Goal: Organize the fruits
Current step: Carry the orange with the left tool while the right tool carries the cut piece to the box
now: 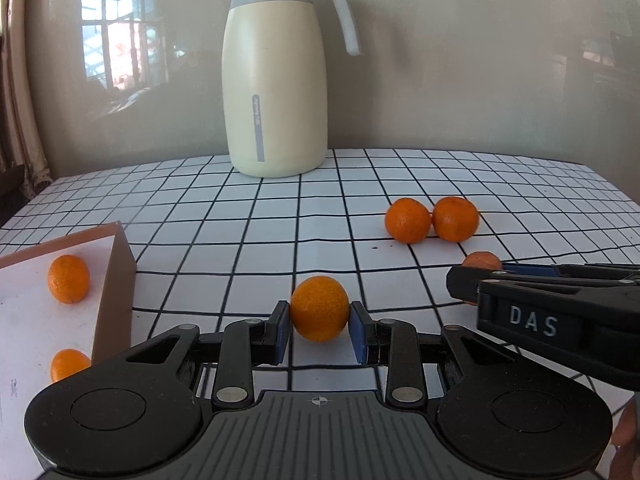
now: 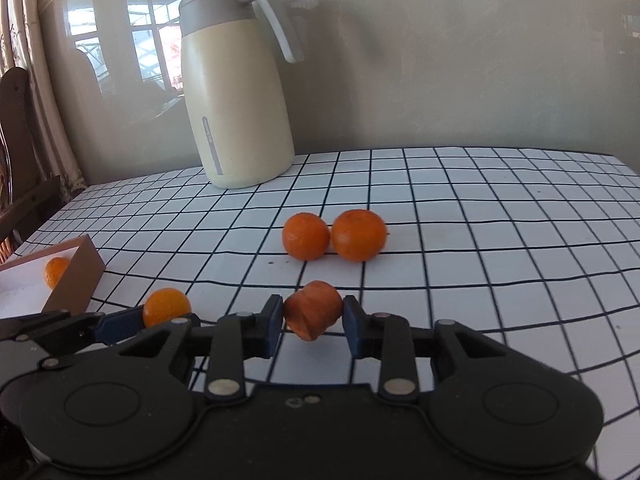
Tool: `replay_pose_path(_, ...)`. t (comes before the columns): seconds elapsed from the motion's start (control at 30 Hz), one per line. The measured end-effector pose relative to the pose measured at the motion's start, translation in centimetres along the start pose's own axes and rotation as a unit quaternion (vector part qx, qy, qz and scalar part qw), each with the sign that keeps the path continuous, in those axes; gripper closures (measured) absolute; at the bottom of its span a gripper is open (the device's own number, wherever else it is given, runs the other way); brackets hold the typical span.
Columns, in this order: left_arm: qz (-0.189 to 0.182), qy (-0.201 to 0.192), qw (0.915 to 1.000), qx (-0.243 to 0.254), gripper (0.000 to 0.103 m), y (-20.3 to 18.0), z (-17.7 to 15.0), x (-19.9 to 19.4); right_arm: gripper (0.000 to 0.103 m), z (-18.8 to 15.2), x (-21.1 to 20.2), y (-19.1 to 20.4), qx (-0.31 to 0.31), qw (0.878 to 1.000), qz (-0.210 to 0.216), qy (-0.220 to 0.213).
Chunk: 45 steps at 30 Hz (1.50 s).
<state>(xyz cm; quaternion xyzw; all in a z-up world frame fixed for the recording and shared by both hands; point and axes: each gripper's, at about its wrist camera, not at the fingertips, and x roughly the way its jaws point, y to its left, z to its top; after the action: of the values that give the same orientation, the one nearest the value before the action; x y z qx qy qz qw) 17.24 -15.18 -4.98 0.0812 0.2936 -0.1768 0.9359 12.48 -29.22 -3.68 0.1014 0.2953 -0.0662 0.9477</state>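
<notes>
White table with black grid-line cover [image 2: 480, 208]. At the back stands a cream-bodied thermos jug with grey lid and handle [image 1: 276, 92], upright. Right of centre, two round orange tangerines [image 1: 408, 221] [image 1: 455, 219] sit side by side, touching. At the left edge sits a shallow brown-walled cardboard tray with white floor [image 1: 116, 276].

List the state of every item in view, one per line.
Left gripper: shut on orange.
Right gripper: shut on squashed fruit.
Two loose oranges: touching, on the tablecloth.
Box: open, two oranges inside.
Jug: upright, lid shut.
</notes>
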Motion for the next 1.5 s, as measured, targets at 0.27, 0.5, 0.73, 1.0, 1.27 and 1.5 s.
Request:
replay_pose_path(0.27, -0.008, -0.009, 0.9998, 0.017, 0.071, -1.1, -0.8, -2.1, 0.08, -1.0, -2.4, -0.2, -0.018, 1.0, -0.004, 0.001)
replay_pose_path(0.5, -0.01, -0.023, 0.9993, 0.028, 0.071, -0.7, -1.5, -4.9, 0.08, -1.6, -5.2, 0.7, -0.034, 0.999, 0.003, -0.009)
replay_pose_path(0.73, -0.009, -0.03, 0.9992, 0.026, 0.071, 0.8, -2.0, -7.6, 0.079, -2.3, -6.8, 2.0, -0.048, 0.999, 0.014, -0.01)
replay_pose_path(1.0, -0.003, -0.04, 0.9992, 0.009, 0.071, 3.5, -2.3, -10.7, 0.079, -2.7, -8.6, 5.3, -0.064, 0.996, 0.05, -0.026)
replay_pose_path(1.27, 0.027, -0.054, 0.9981, -0.012, 0.071, 6.8, -2.8, -13.0, 0.08, -2.8, -9.1, 9.1, -0.086, 0.992, 0.086, -0.044)
replay_pose_path(1.5, 0.059, -0.065, 0.9954, -0.039, 0.071, 10.4, -3.3, -14.3, 0.079, -2.6, -8.9, 12.0, -0.094, 0.987, 0.113, -0.059)
